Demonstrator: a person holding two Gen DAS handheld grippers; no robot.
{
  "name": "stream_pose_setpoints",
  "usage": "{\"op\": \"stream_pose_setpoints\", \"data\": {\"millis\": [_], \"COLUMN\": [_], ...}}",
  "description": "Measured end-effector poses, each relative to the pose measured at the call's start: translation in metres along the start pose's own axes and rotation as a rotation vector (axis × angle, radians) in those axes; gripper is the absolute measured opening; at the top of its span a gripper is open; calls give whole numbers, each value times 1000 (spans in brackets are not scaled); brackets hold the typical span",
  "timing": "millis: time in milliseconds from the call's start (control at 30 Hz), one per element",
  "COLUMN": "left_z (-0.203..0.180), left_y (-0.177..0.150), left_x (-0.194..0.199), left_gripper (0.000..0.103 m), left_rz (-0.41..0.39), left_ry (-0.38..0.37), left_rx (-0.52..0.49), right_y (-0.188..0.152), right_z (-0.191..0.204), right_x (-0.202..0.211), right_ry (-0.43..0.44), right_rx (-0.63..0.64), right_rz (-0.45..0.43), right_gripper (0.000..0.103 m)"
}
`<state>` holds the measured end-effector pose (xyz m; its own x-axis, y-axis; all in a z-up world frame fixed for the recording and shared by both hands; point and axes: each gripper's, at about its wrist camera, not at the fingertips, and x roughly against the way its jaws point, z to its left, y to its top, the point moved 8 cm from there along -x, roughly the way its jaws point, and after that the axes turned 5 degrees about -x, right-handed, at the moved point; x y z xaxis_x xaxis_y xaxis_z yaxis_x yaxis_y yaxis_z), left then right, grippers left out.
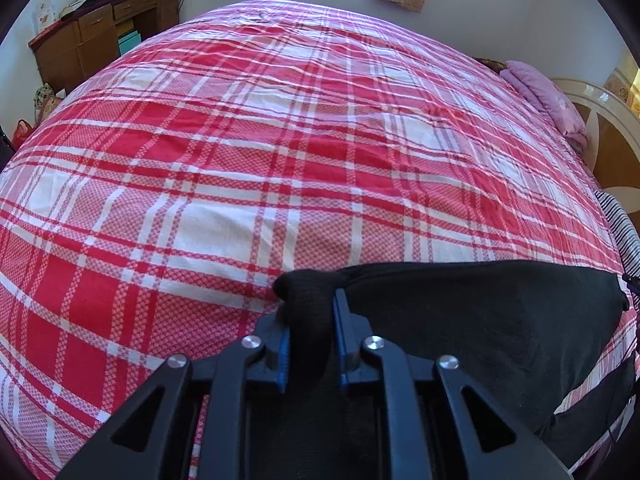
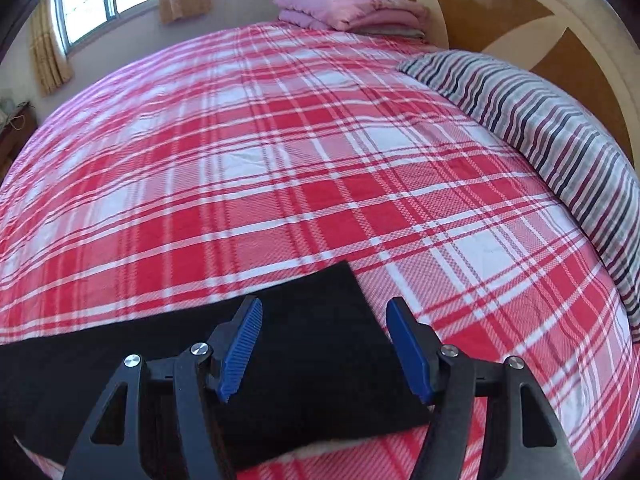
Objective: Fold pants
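Black pants lie on the red and white plaid bed. My left gripper is shut on a bunched corner of the pants, which sticks out beyond the blue pads. In the right wrist view the pants lie flat on the bed, with a straight edge toward the right. My right gripper is open and empty, hovering over the right end of the pants, its blue pads spread wide.
A striped pillow lies along the wooden headboard. Folded pink bedding sits at the far corner. A wooden desk with clutter stands past the bed's far left side. Curtained windows are behind.
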<state>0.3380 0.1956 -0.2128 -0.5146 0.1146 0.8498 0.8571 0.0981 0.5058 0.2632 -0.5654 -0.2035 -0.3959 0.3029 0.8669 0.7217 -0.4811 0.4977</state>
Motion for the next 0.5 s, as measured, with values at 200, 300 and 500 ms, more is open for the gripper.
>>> {"op": "stream_pose_setpoints", "data": {"millis": [200, 300, 500], "left_z": [-2, -5, -6], "left_y": [1, 2, 6], "left_x": [-4, -6, -7], "left_gripper": [19, 19, 18], "left_rz": [0, -5, -17], "left_ry": [33, 50, 50], "left_rx": [-32, -52, -66], "right_y": [4, 5, 9], "right_z": [-8, -6, 8], "right_x": [-35, -43, -40], "right_ry": [19, 42, 108], "right_rx": [0, 12, 78], "right_rz": [80, 87, 89], "right_gripper": [66, 66, 16]}}
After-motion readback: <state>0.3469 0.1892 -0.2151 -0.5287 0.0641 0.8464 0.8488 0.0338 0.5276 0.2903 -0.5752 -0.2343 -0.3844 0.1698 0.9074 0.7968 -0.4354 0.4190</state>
